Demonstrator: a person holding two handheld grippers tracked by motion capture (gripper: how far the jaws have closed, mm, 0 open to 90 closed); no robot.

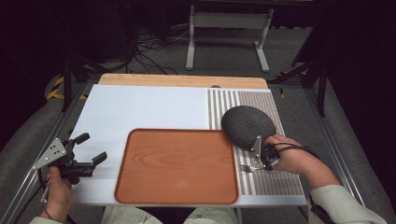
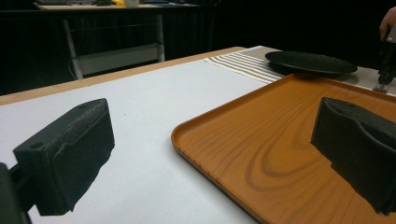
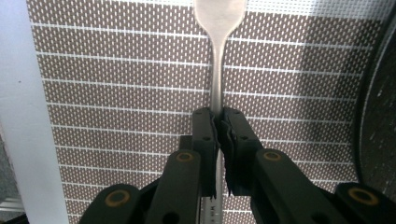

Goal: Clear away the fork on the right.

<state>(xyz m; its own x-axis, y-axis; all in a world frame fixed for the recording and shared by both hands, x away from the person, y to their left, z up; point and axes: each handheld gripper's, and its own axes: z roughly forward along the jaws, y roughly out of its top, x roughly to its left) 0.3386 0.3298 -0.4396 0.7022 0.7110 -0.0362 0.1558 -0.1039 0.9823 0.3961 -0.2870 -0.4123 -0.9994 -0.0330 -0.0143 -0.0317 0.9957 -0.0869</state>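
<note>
A white tabletop [image 1: 140,107] with a wooden strip along its far edge is carrying a brown wood-grain tray [image 1: 177,165], lying flat near the front edge. Just to the tray's right, a striped and dotted brown placemat [image 1: 275,179] is covering the tabletop's right end. A dark round plate [image 1: 247,126] is sitting on the placemat's middle, close to the tray's far right corner, and a metal fork [image 1: 246,168] is lying on the mat near the tray's right rim.
</note>
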